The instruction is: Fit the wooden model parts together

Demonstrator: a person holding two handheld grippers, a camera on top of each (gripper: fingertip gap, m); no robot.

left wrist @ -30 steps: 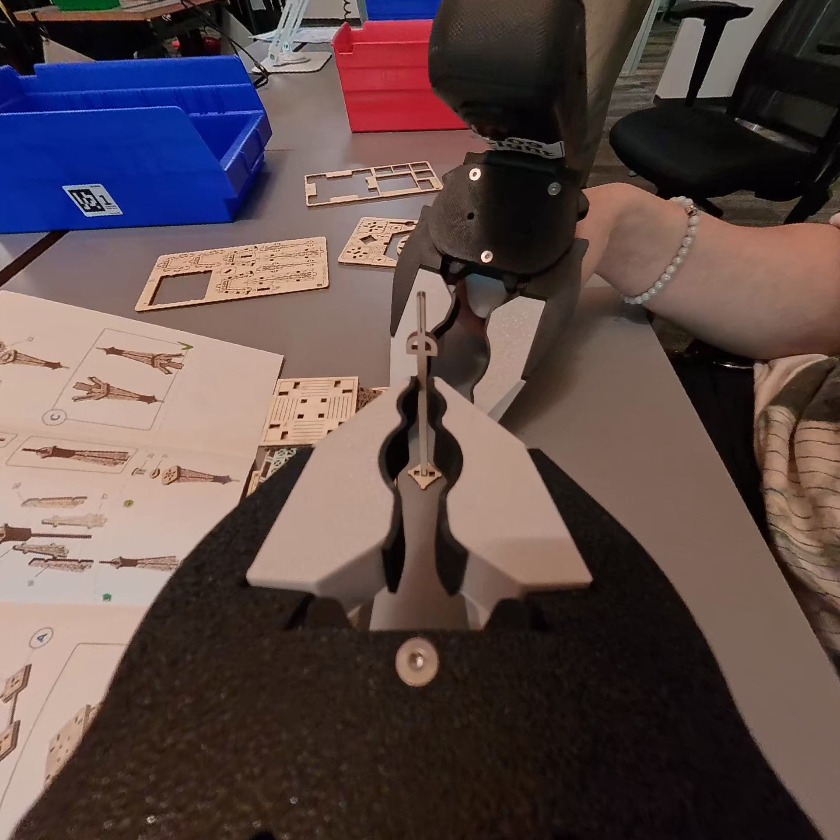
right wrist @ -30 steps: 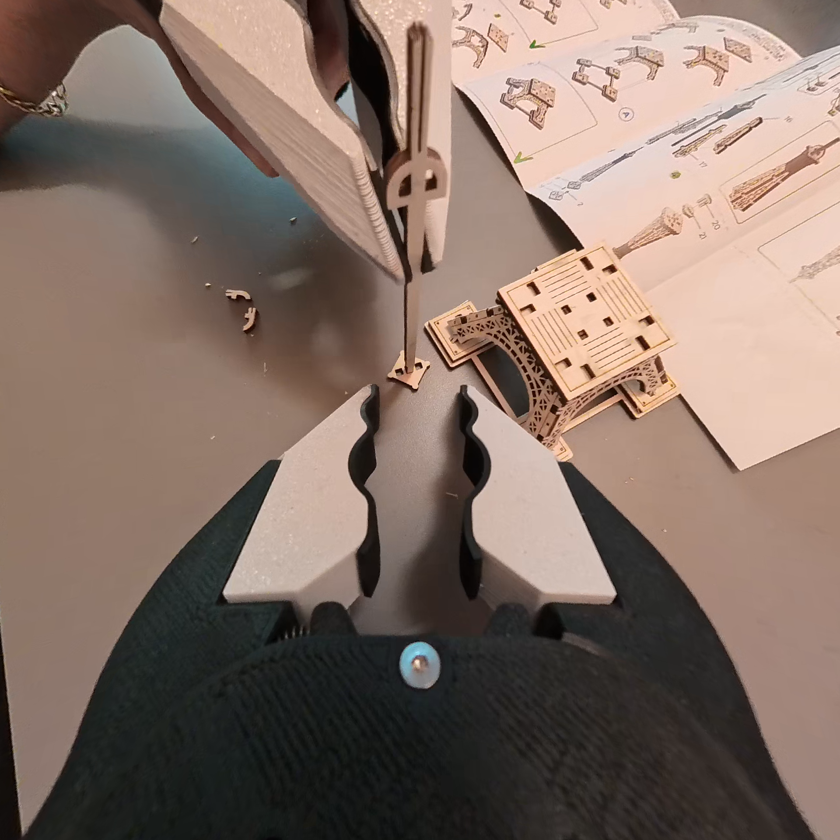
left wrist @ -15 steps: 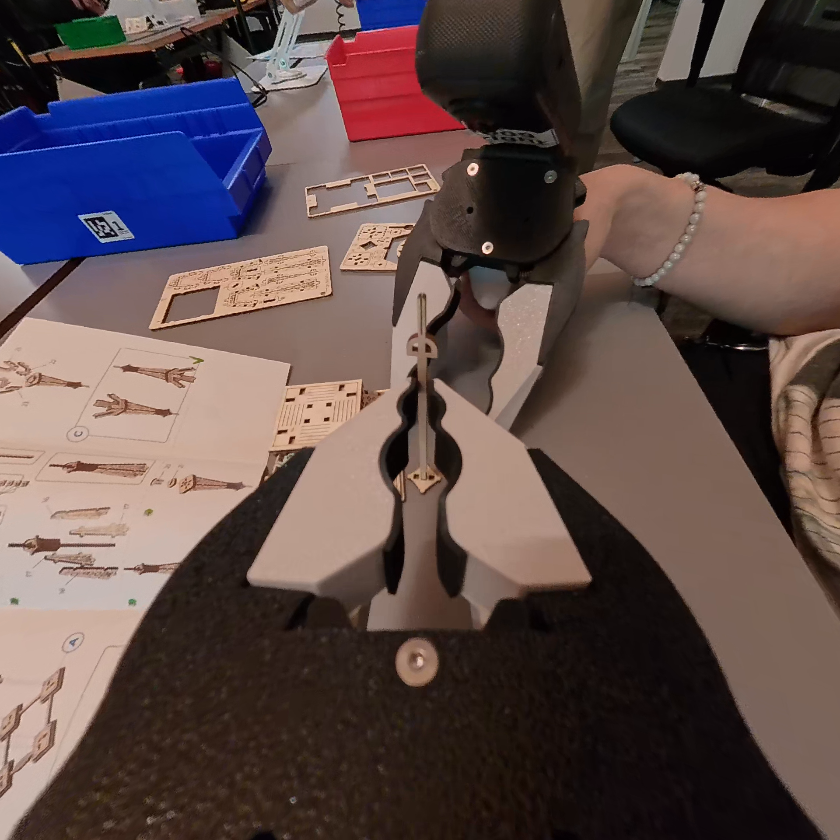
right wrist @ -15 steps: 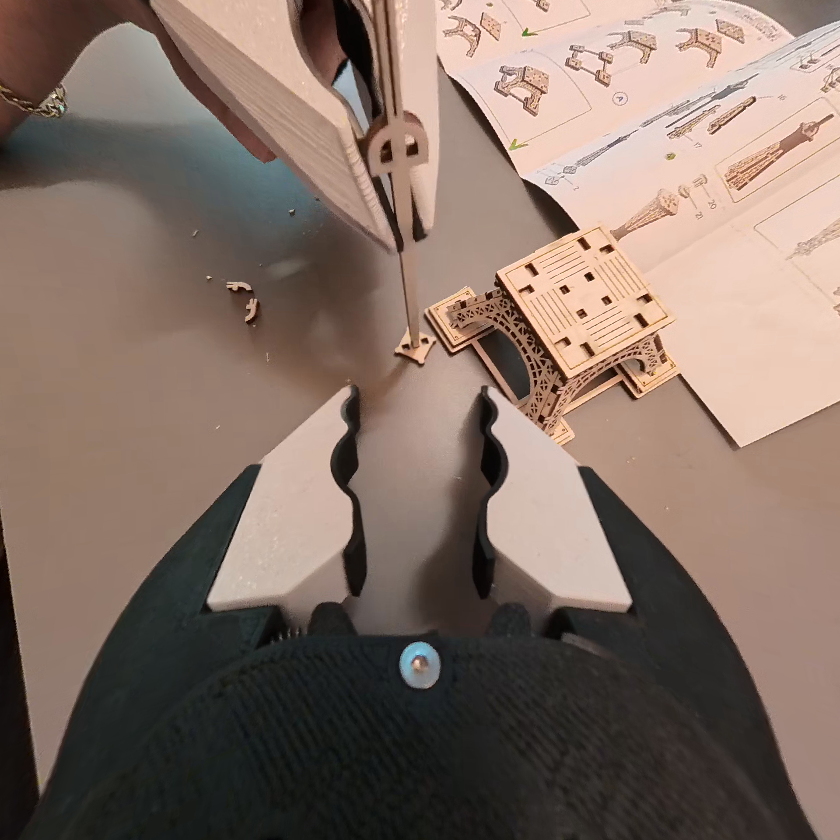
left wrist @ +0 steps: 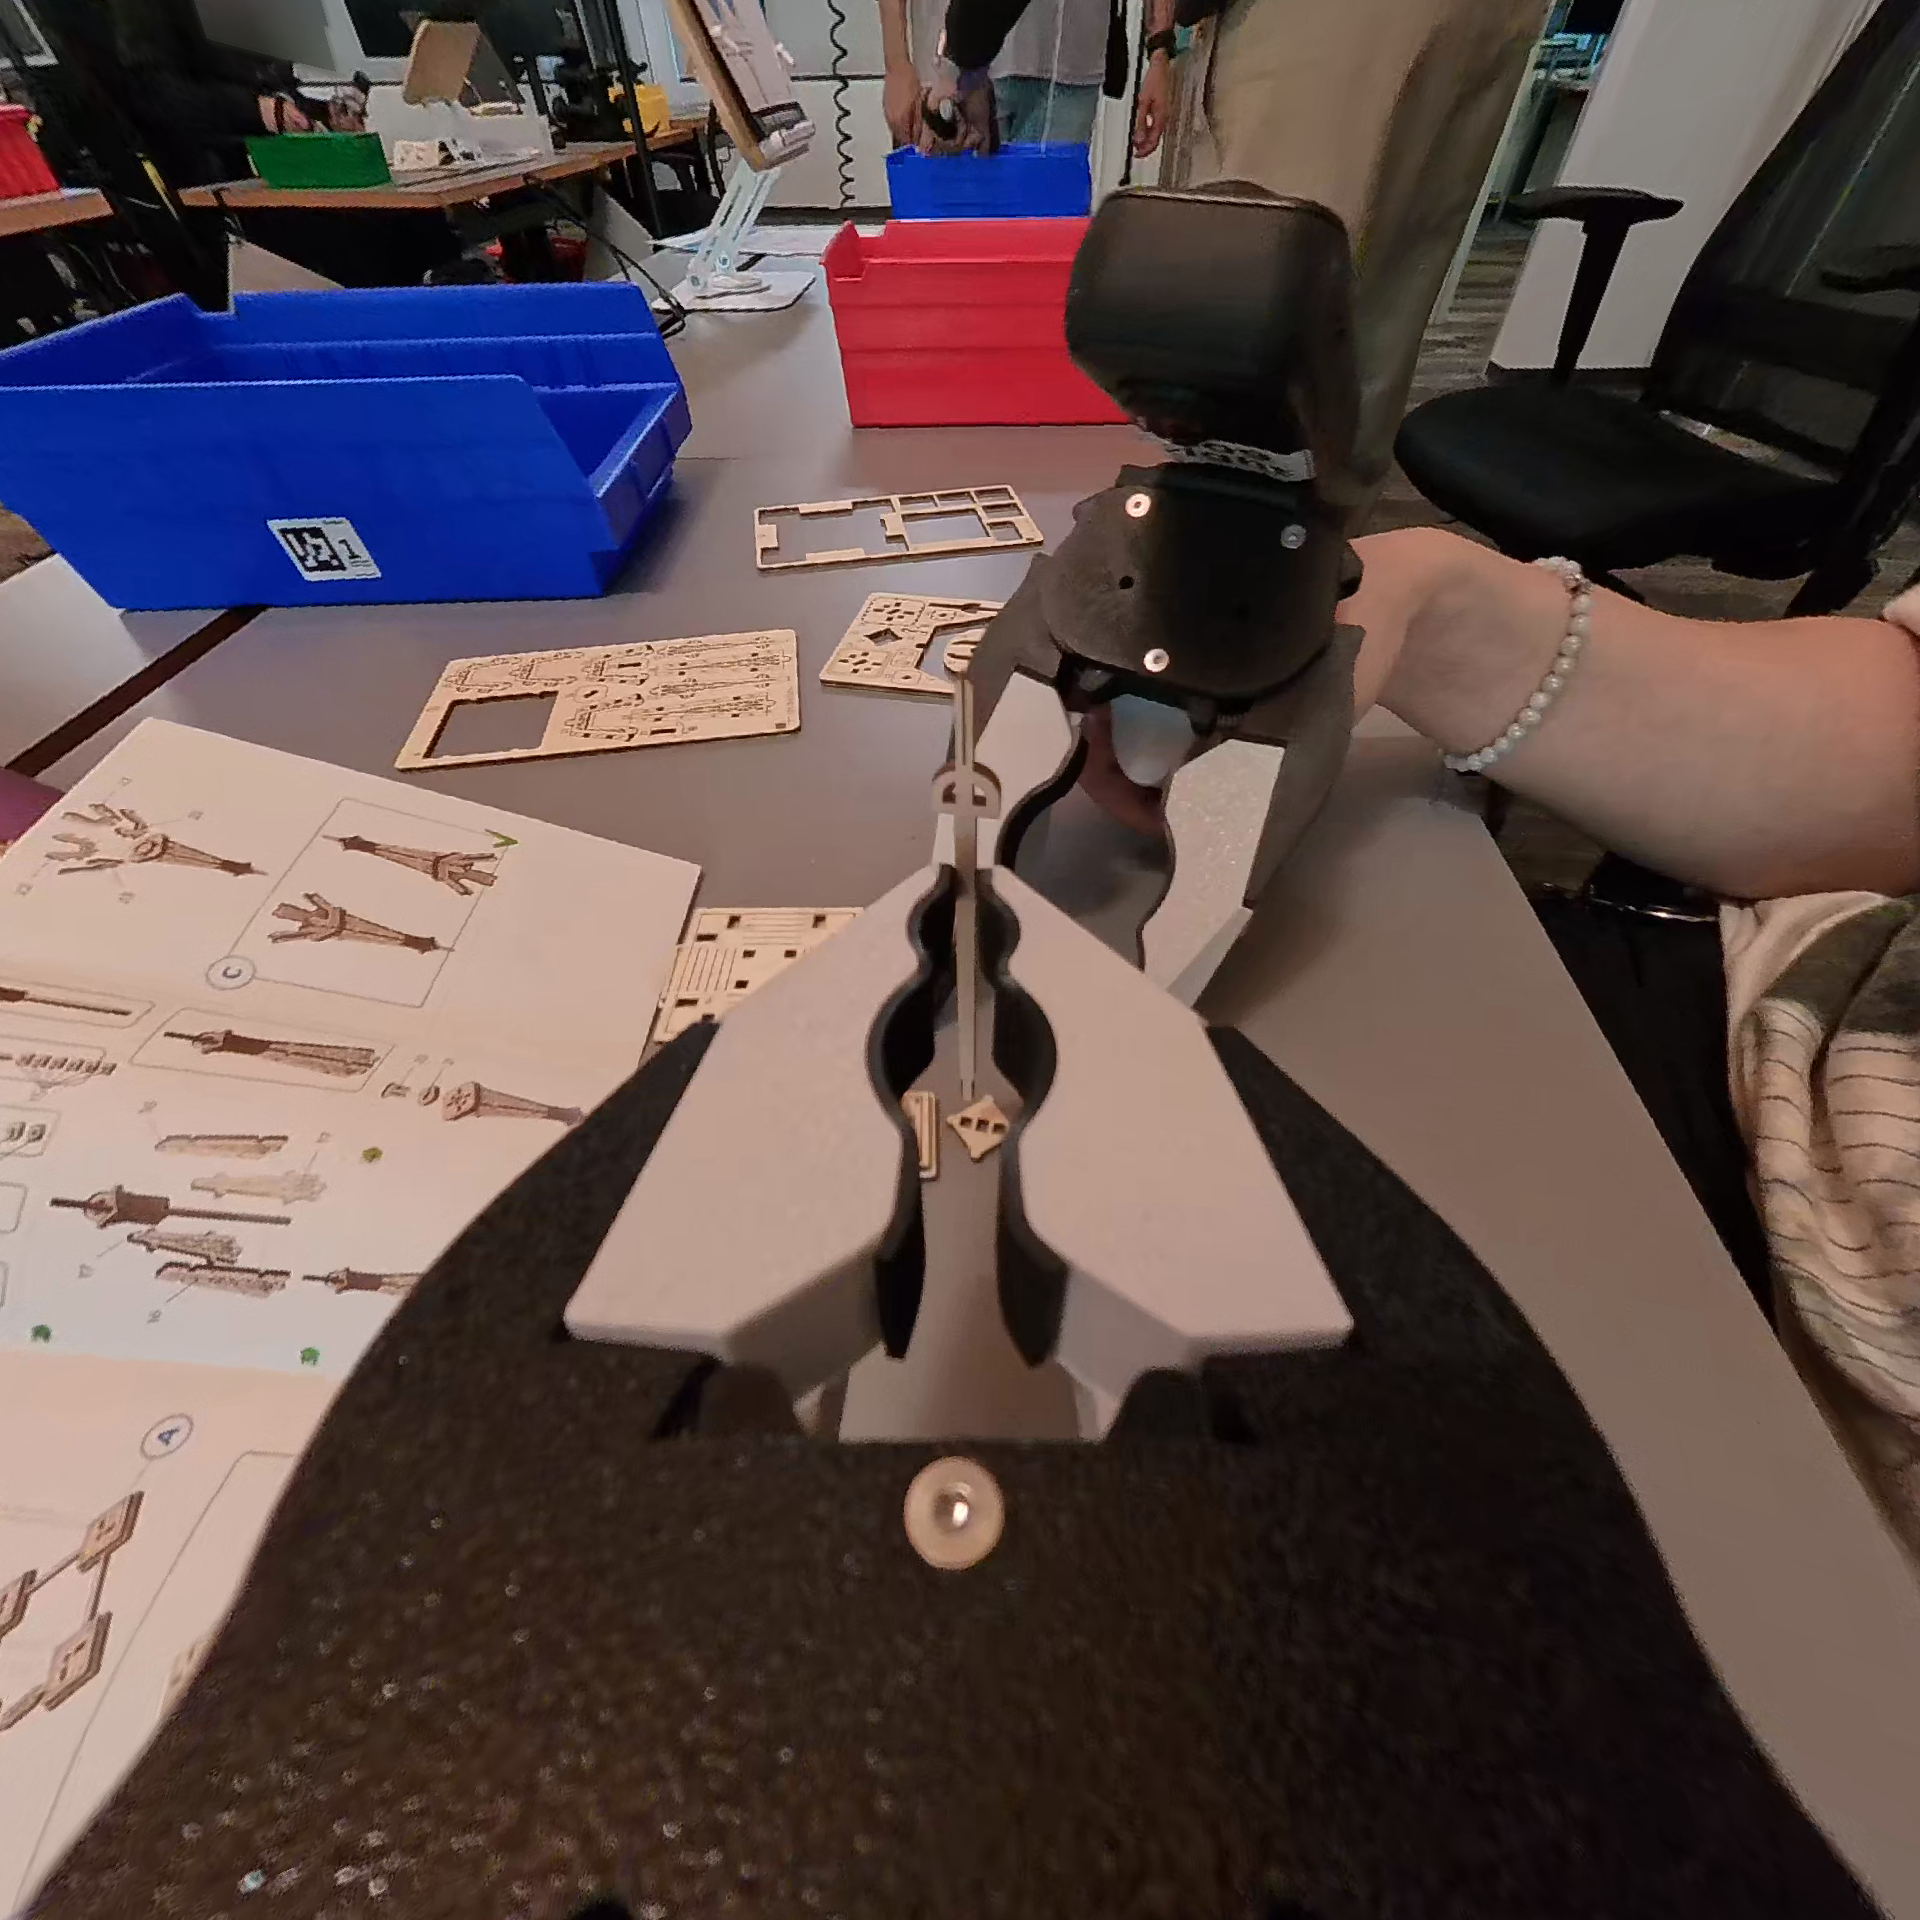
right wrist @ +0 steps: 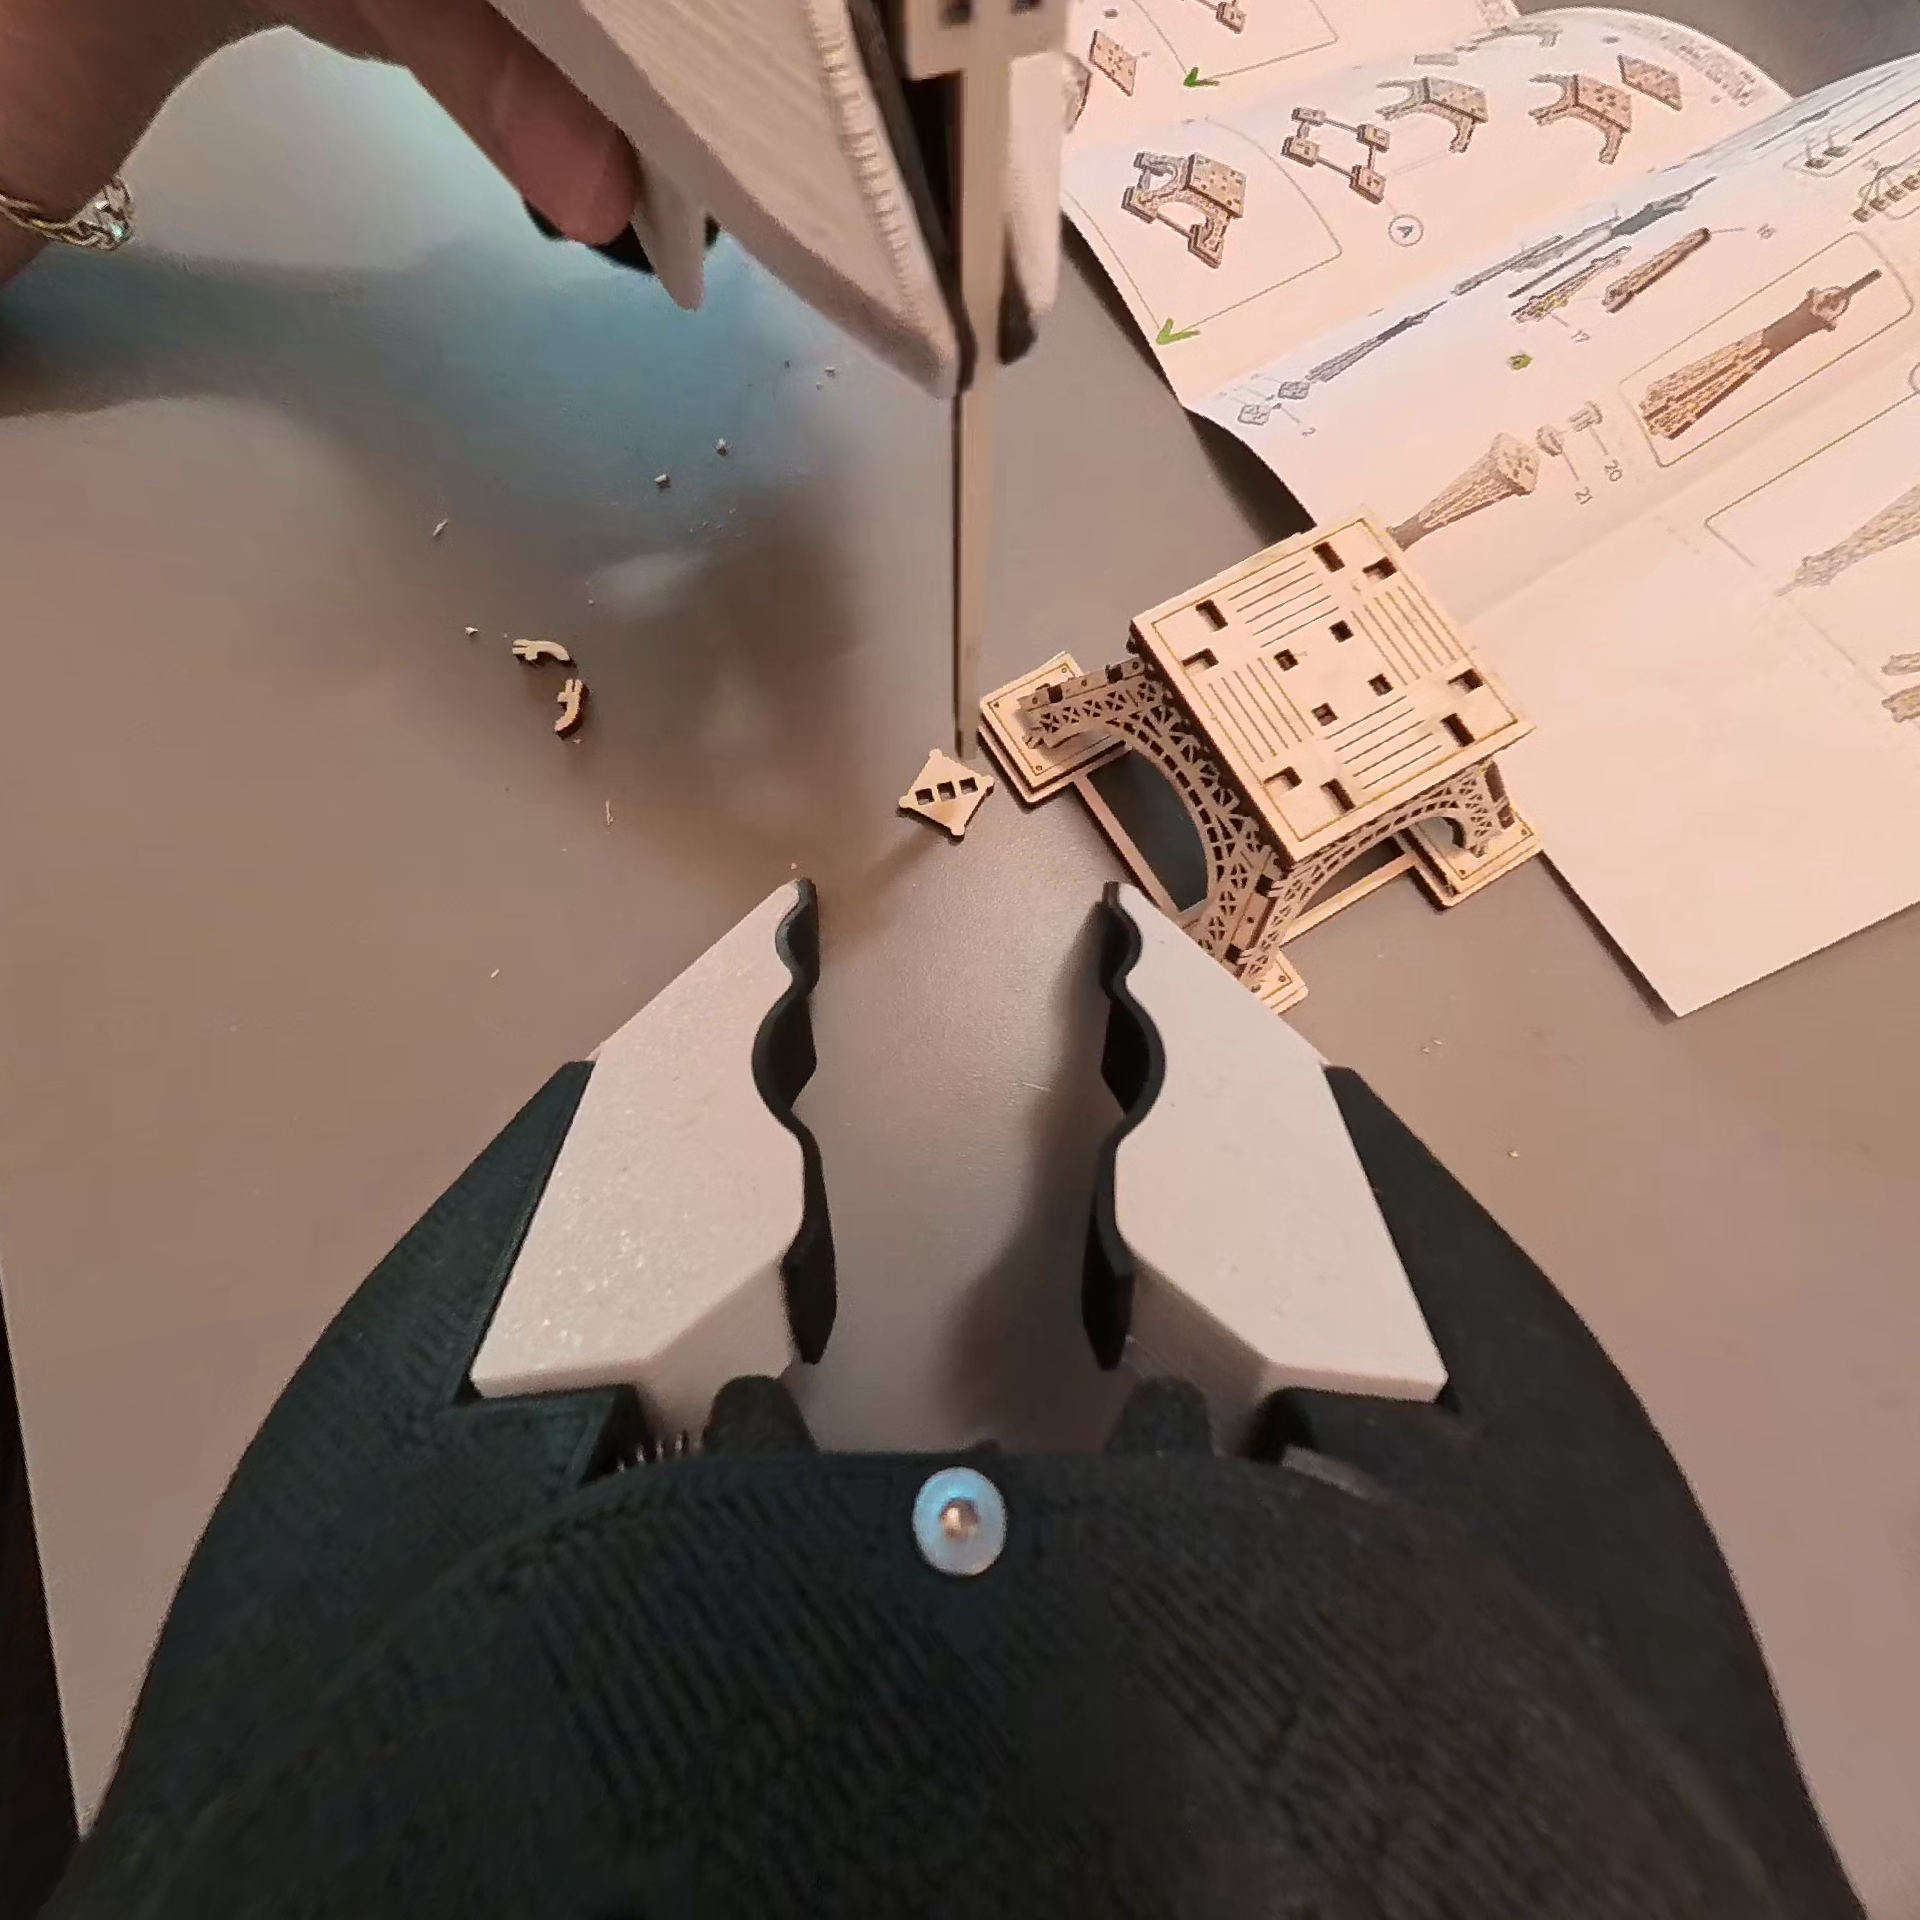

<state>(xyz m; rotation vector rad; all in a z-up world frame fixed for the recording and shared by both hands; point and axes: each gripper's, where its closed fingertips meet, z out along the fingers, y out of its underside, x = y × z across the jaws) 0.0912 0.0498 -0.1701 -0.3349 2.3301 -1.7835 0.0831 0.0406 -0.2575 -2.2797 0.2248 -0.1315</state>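
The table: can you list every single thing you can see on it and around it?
Wooden spire: one, pale, held upright in the left tongs.
Small square plate: one, pale, flat on the table under the spire's tip.
Tower base: one, pale, standing beside the instruction sheets.
Wood scraps: two, pale, left of the plate.
Part sheets: three, pale, mid-table.
Instruction sheets: white, left side.
Bins: blue and red, far end.
Office chair: black, right.
Left tongs: grey, shut on the spire.
Right tongs: grey, open.
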